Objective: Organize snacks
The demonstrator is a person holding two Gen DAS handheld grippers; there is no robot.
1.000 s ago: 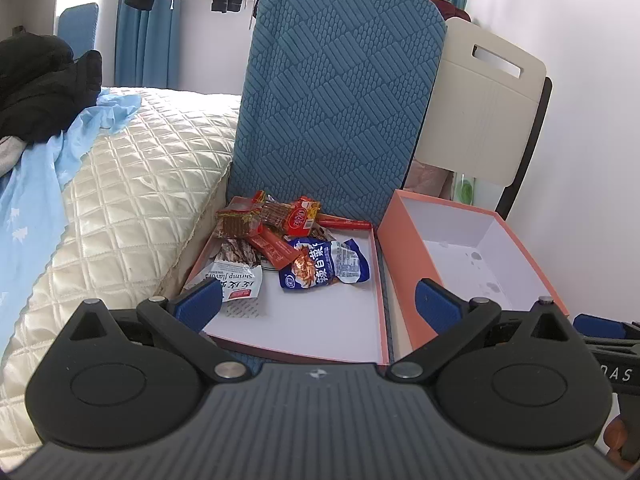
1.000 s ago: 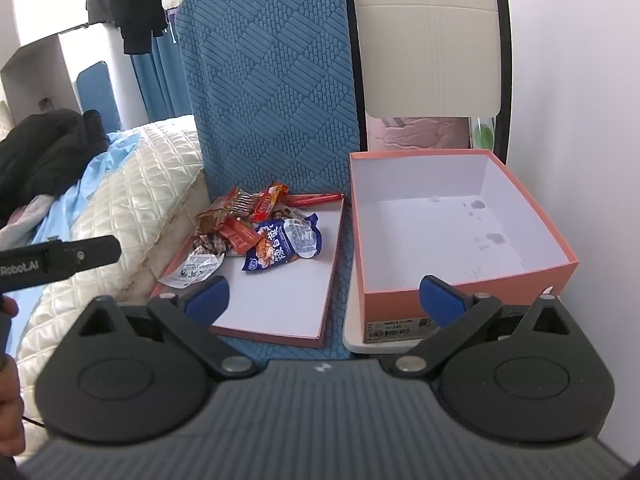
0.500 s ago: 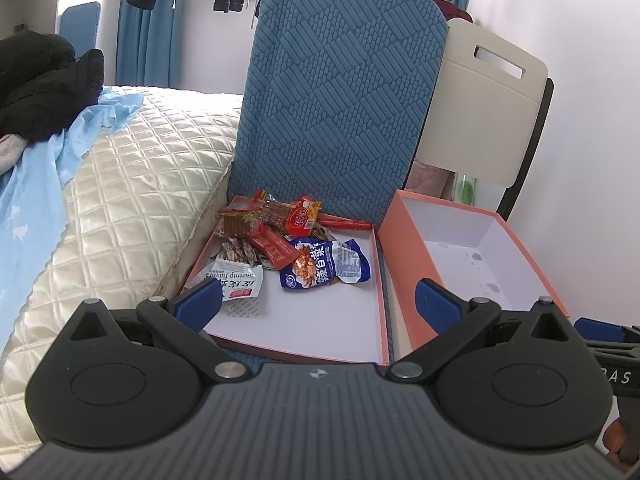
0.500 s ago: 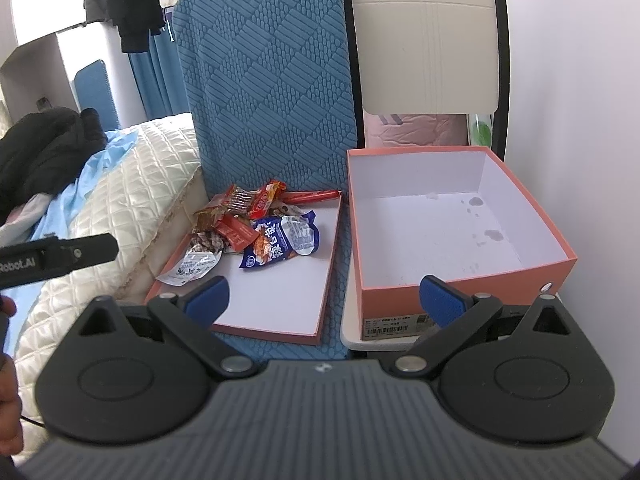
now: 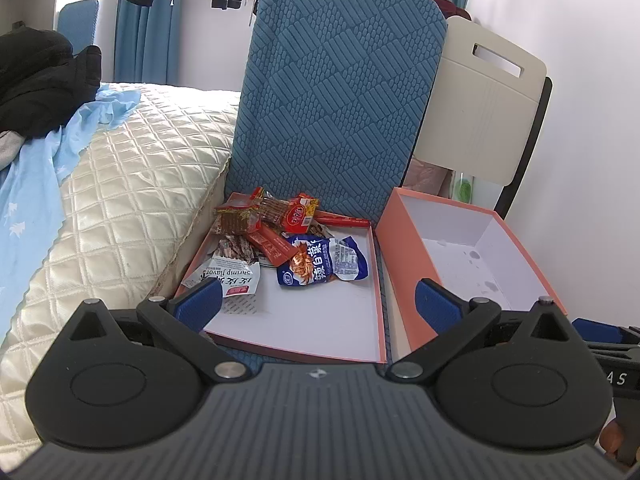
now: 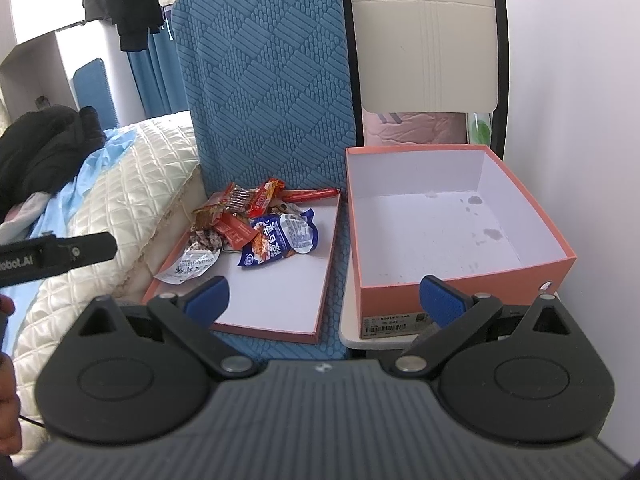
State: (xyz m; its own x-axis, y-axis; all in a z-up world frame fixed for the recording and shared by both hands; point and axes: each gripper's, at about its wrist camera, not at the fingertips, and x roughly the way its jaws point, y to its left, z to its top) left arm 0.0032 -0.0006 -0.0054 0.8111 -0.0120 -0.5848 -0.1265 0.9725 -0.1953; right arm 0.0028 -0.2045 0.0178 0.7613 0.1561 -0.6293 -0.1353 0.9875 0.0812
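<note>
The snacks (image 5: 288, 236) sit heaped at the far end of a shallow salmon-edged box lid (image 5: 320, 320), toward twelve o'clock. On top and nearest is a blue crinkled packet (image 5: 322, 266) with white lettering; at its nine o'clock lies a white shrimp-flavour sachet (image 5: 230, 278), and behind them are several red and brown wrapped strips, with a long red stick (image 5: 344, 221) lying across the lid's back edge. The near half of the lid is bare white card.

At three o'clock from the lid, just beside it, stands the deeper orange box (image 6: 460, 280), open, its white floor marked by a few grey stains. The lid rests on a blue patterned cushion (image 5: 340, 100) whose back rises upright behind the pile; the box stands on a cream chair seat (image 6: 352, 336) with the cream chair back (image 6: 428, 40) behind it.

The left gripper (image 5: 318, 304) hovers low over the lid's near edge, blue fingers spread wide, nothing between them. The right gripper (image 6: 324, 298) hangs before the gap between lid and box, likewise spread and empty.

At nine o'clock a quilted cream bedspread (image 5: 120, 200) presses against the lid, with a light blue cloth (image 5: 36, 184) and dark clothing (image 5: 36, 84) farther off.
</note>
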